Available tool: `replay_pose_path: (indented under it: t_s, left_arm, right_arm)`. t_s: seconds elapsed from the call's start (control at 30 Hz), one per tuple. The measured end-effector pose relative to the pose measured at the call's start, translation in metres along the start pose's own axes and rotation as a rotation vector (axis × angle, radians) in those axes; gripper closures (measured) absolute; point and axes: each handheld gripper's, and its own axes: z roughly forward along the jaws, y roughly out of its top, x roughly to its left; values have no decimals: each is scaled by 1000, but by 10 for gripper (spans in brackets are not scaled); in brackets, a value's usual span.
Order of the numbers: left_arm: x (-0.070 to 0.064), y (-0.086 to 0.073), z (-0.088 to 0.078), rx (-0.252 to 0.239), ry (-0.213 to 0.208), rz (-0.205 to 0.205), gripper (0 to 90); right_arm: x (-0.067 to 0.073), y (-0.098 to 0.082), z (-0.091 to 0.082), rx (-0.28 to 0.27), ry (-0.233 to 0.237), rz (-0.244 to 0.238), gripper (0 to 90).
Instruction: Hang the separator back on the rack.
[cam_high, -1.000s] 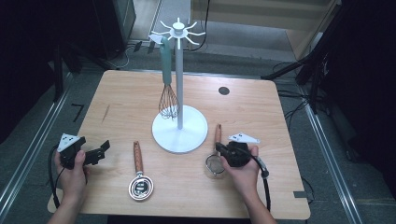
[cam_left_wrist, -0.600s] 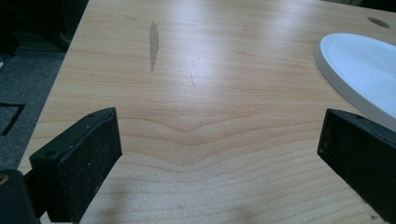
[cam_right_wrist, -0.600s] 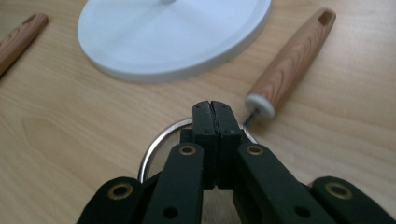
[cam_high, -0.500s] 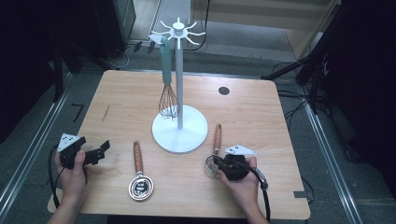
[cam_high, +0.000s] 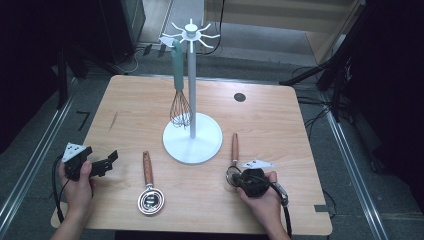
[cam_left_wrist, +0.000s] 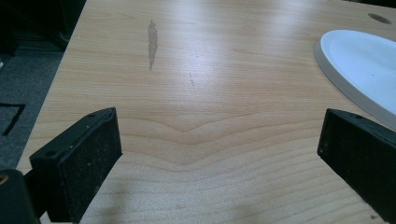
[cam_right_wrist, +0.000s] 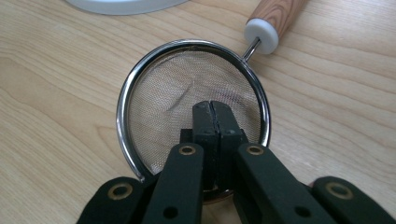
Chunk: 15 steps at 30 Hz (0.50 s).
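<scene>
A small mesh strainer (cam_right_wrist: 187, 88) with a wooden handle (cam_high: 234, 146) lies flat on the table, right of the white stand. My right gripper (cam_right_wrist: 215, 109) is shut and hovers low over the strainer's mesh, its jaws pressed together with nothing seen between the tips. The near rim runs out of sight under its fingers. In the high view the right gripper (cam_high: 240, 179) covers the strainer's bowl. My left gripper (cam_high: 106, 163) rests at the table's left edge, open and holding nothing, and its jaws stand wide over bare wood in the left gripper view (cam_left_wrist: 219, 154).
A white stand (cam_high: 192, 144) with a hooked top rises mid-table, and a teal-handled whisk (cam_high: 180, 107) hangs from it. A second wooden-handled utensil with a round metal head (cam_high: 150, 200) lies between my hands. A dark round hole (cam_high: 240, 97) sits at the back right.
My right hand has drawn back toward the near edge and sunk slightly, its shut jaws now over the strainer's bowl. The strainer and the left hand have not moved.
</scene>
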Motion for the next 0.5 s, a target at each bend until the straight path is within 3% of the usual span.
replay_pose_path:
  t_s: [0.5]
  left_arm:
    - [0, 0, 0, 3, 1, 2, 2]
  right_arm:
    - [-35, -6, -15, 11, -55, 40, 900]
